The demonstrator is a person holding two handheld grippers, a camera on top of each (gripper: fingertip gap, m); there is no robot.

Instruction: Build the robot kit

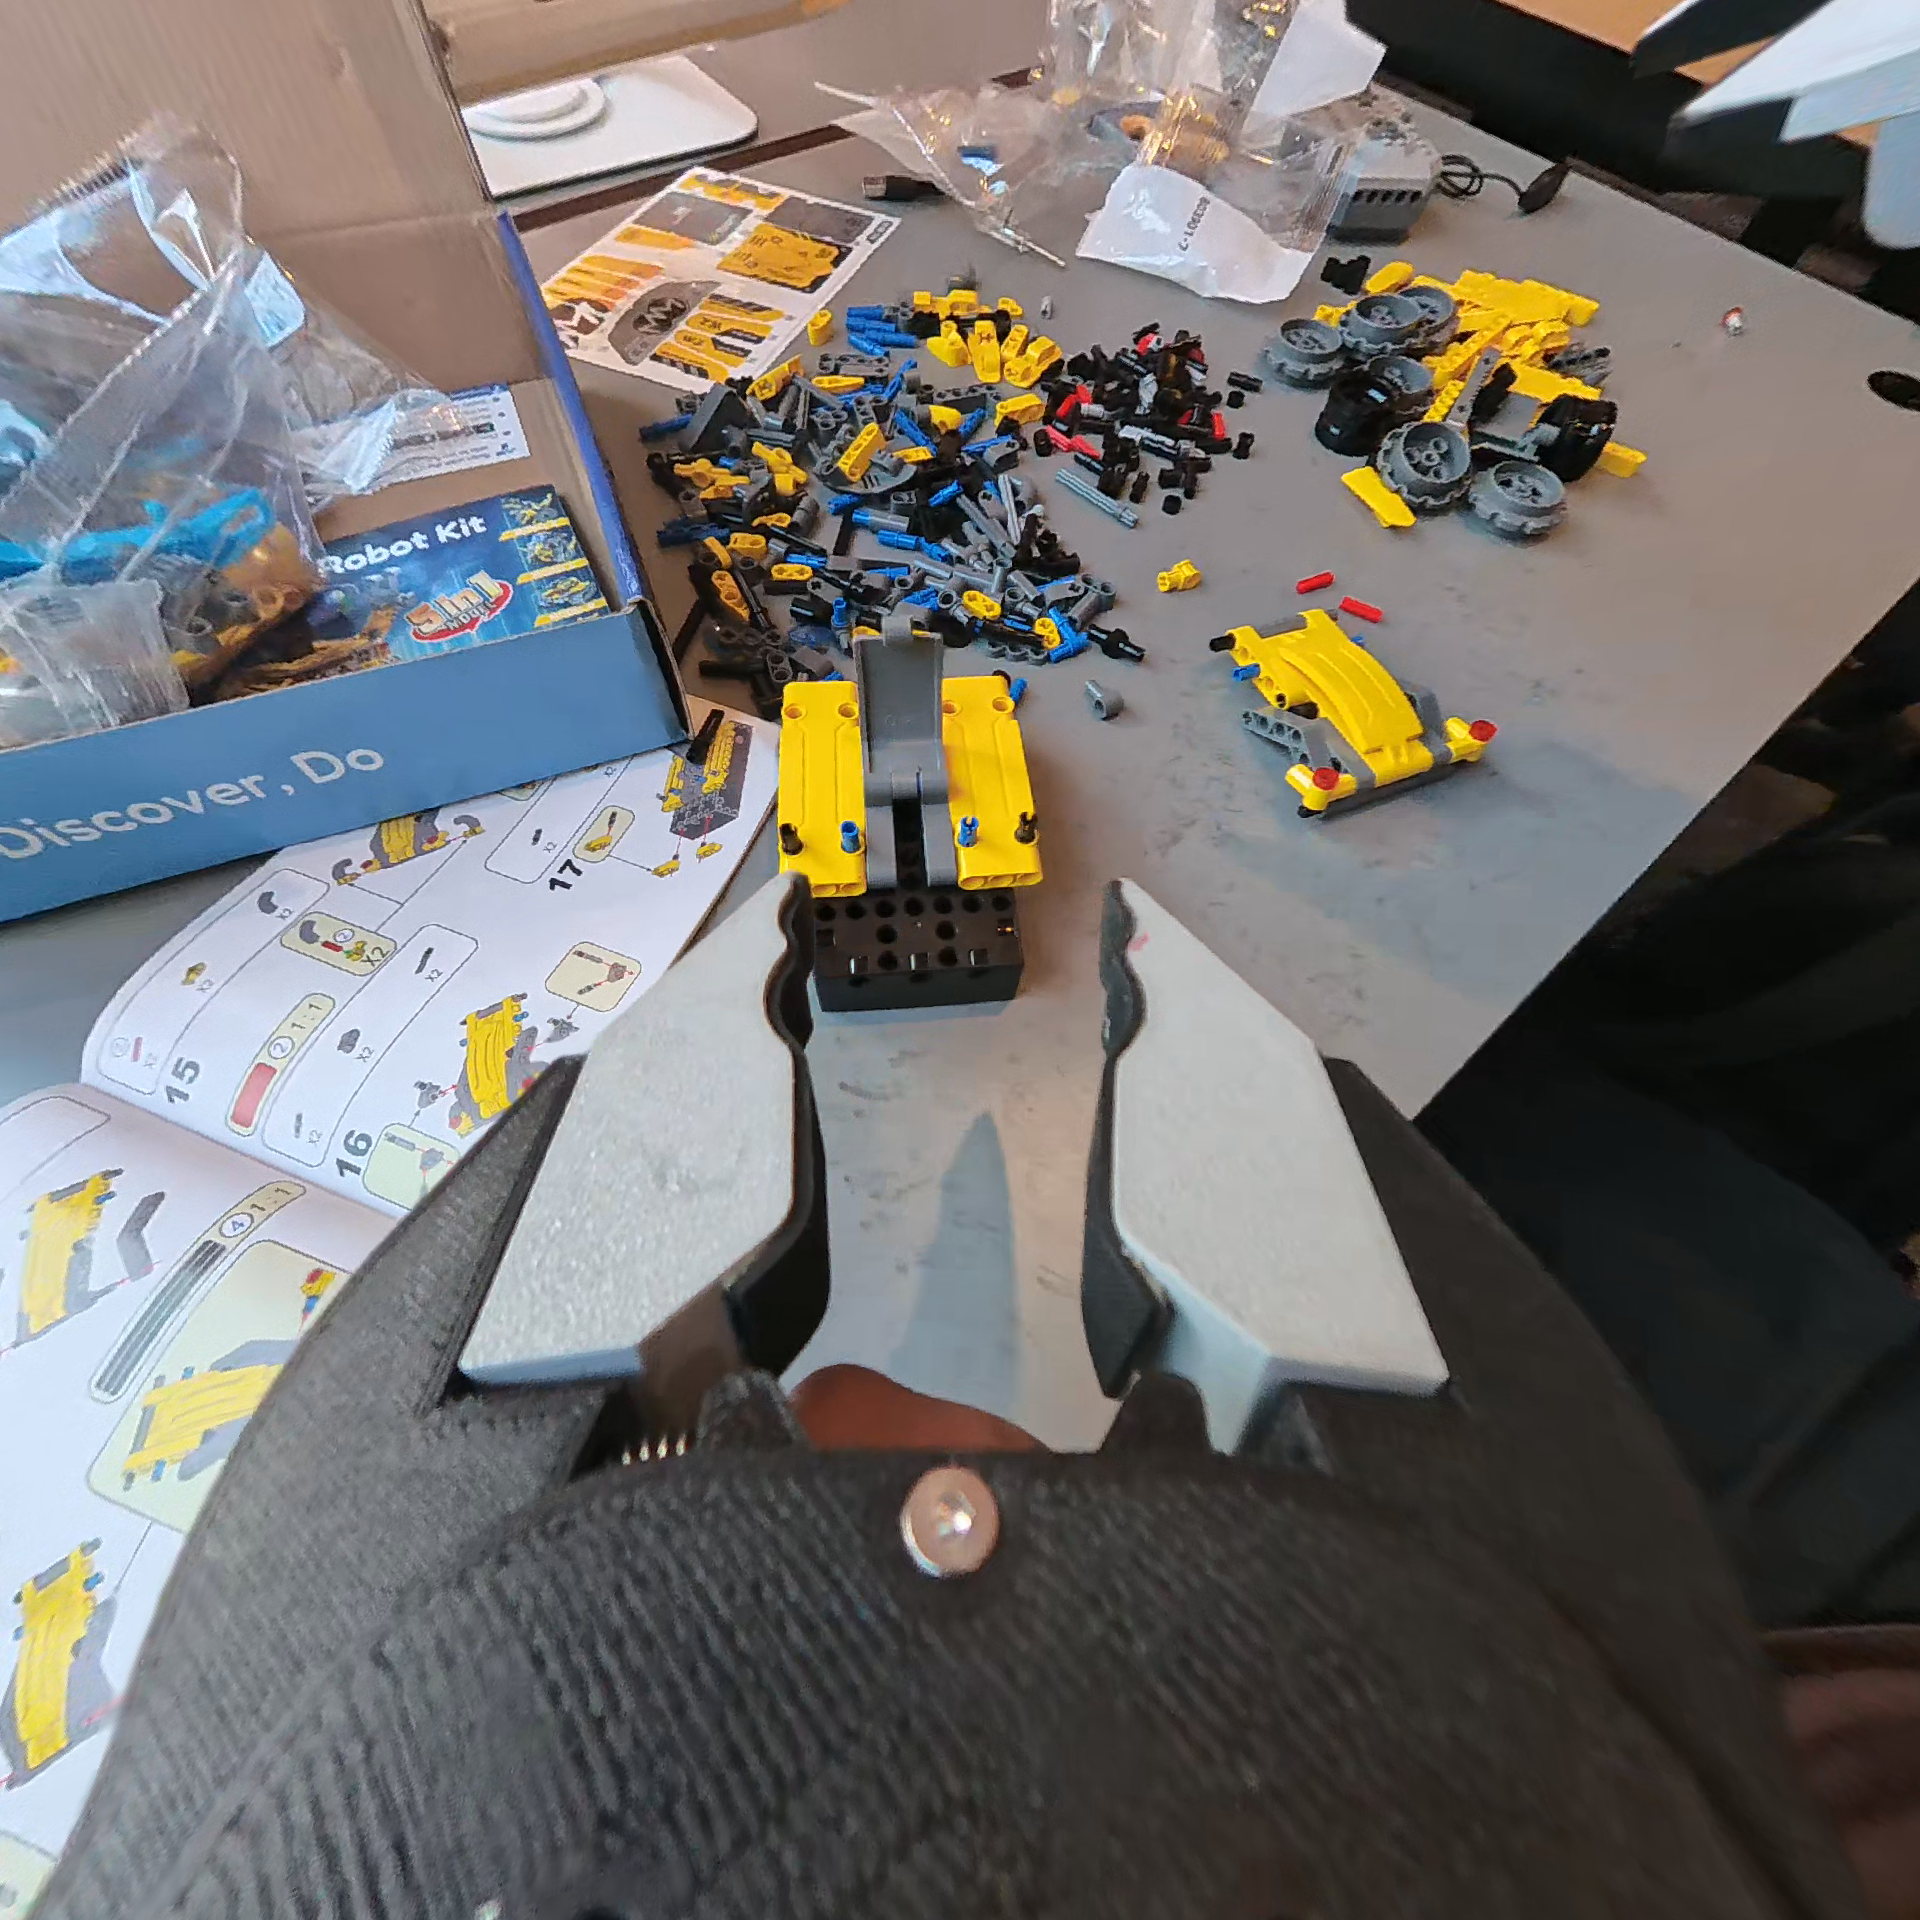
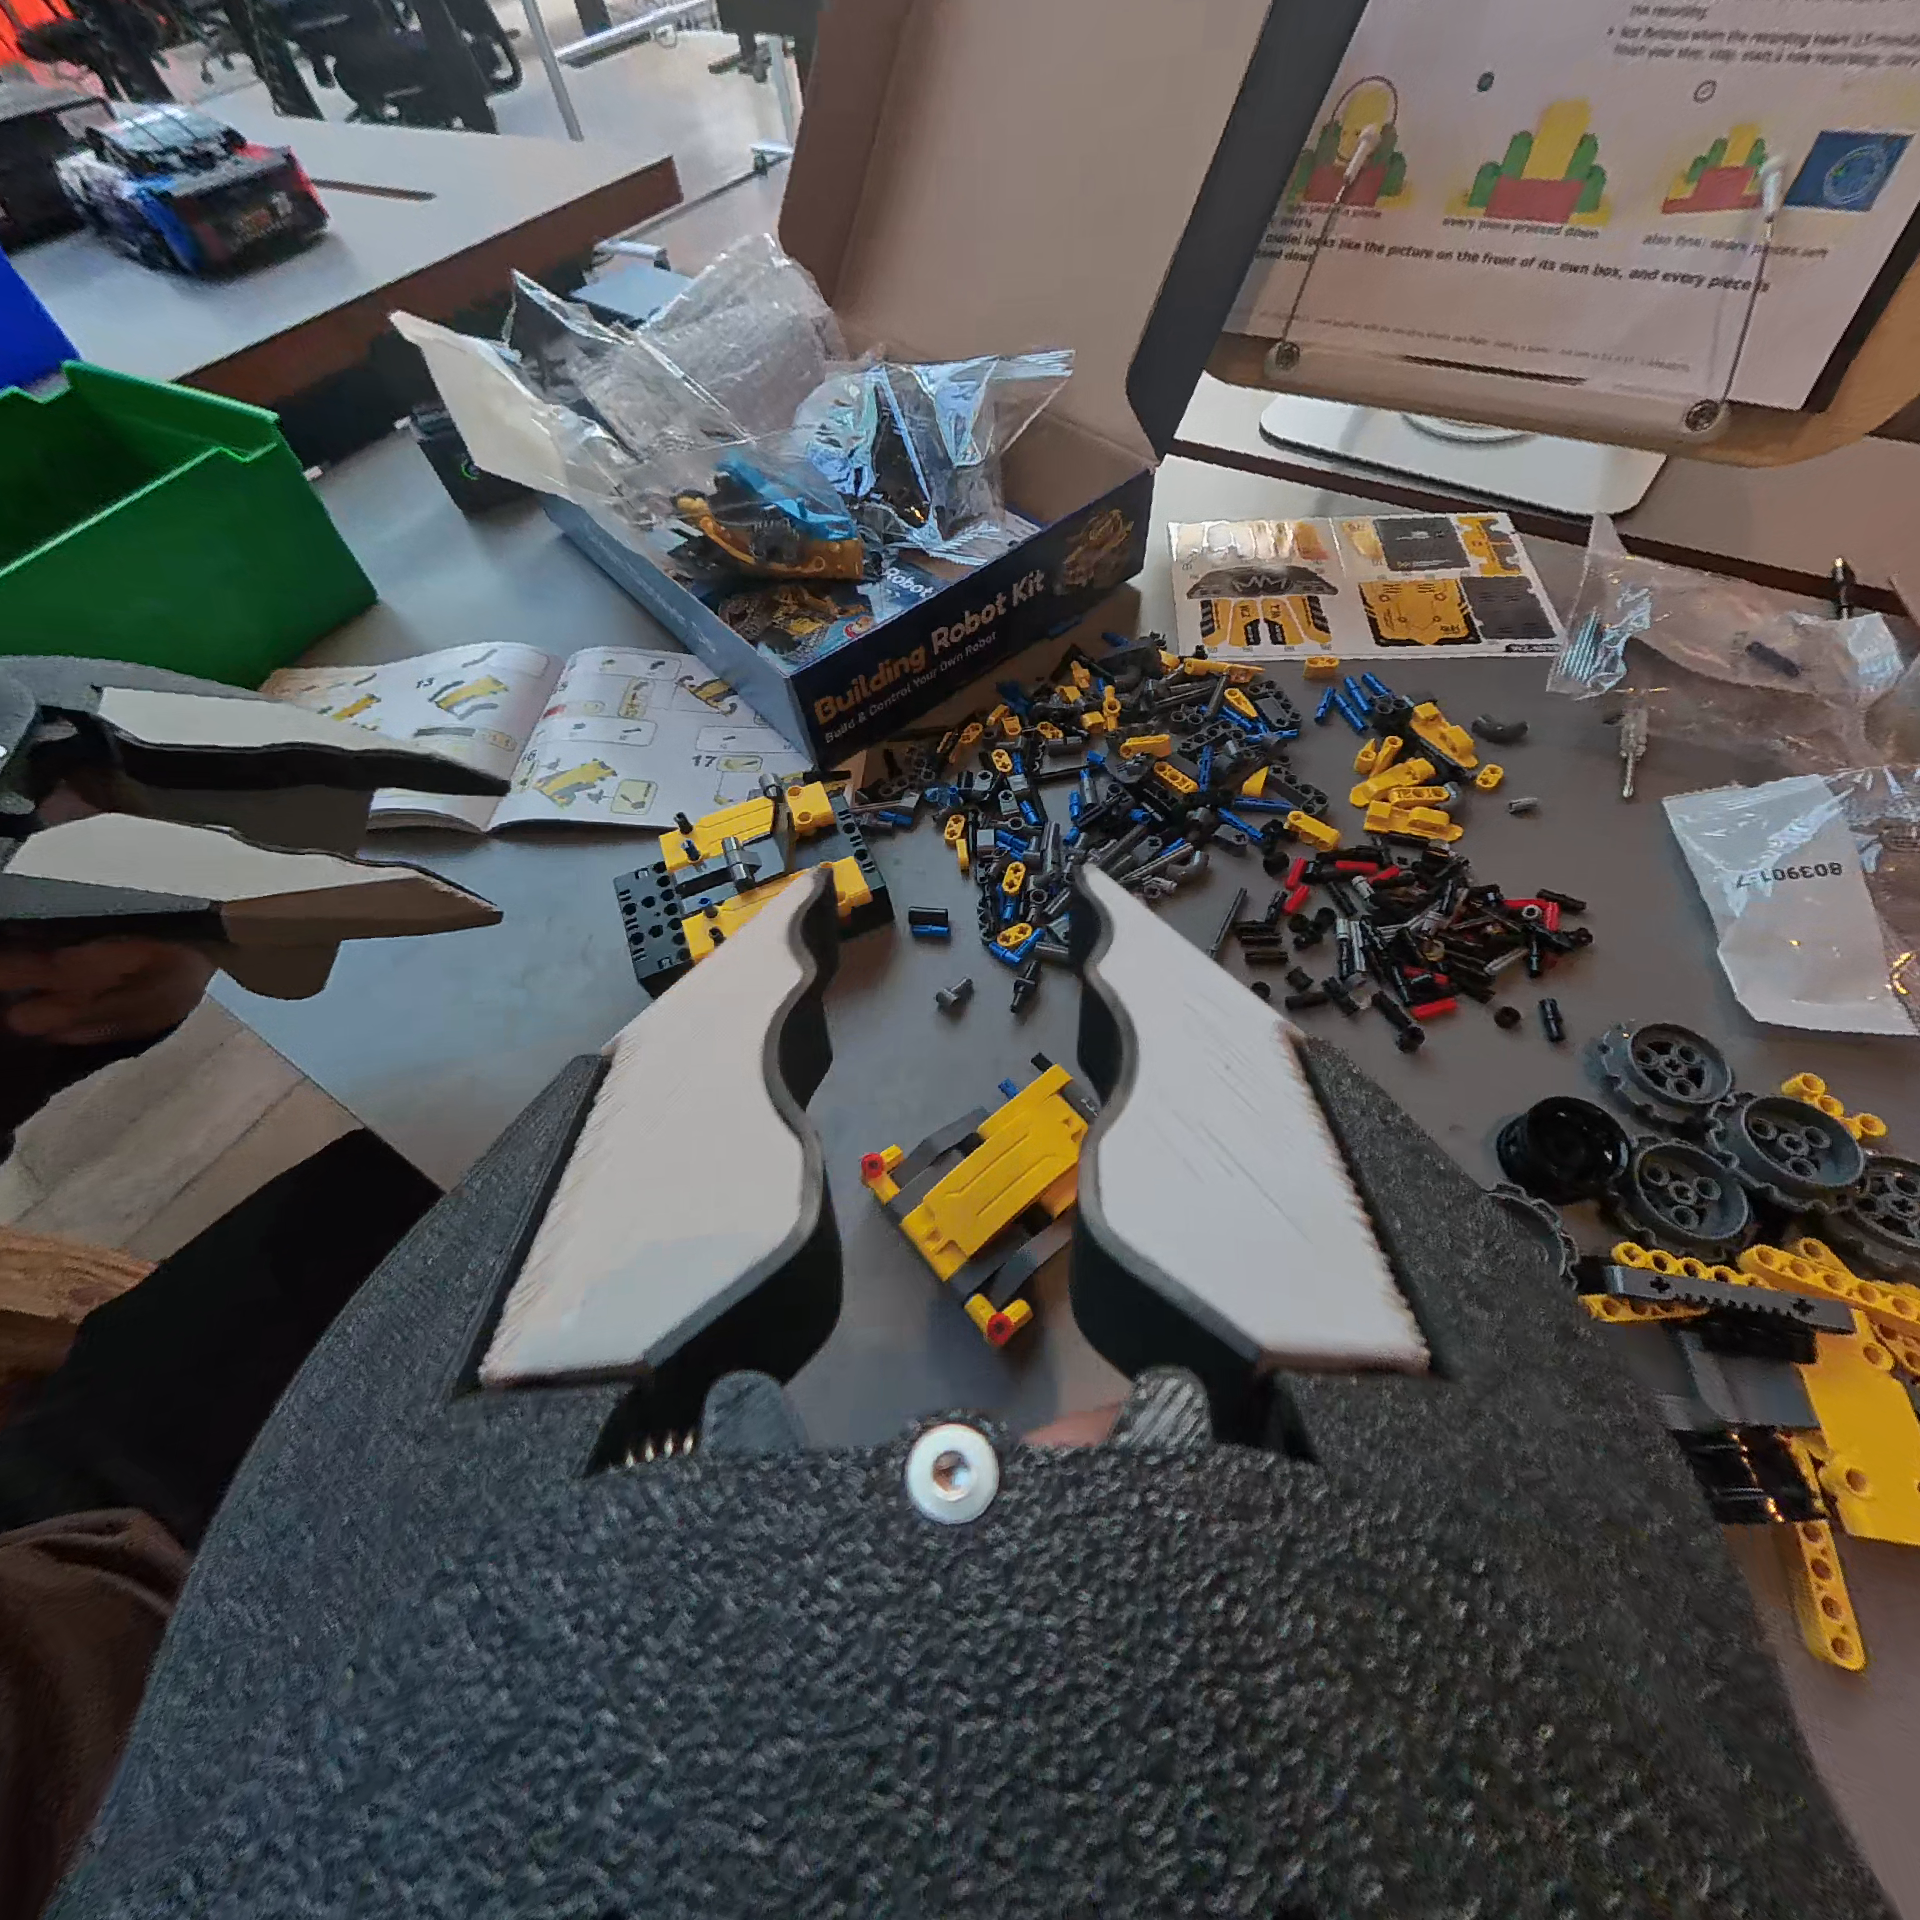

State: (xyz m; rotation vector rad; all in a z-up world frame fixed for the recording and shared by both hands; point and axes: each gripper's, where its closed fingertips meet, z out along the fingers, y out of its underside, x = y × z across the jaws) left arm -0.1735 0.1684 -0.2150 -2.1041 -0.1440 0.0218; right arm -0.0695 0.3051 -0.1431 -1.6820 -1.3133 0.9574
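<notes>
My left gripper is open and low over the grey table. Just ahead of its tips stands a black studded block with two yellow panels and a grey piece on top. The left fingertip is beside the block's left edge, and the pads do not press on it. The same assembly shows in the right wrist view, with the left gripper open to its left. My right gripper is open and empty. It hovers above a small yellow and grey assembly with red pins, which lies on the table and also shows in the left wrist view.
A heap of small black, blue, yellow and red parts lies behind. Grey wheels and yellow beams are at the right. An open blue box with bags, an instruction booklet, a sticker sheet, plastic bags and a green bin surround the work area.
</notes>
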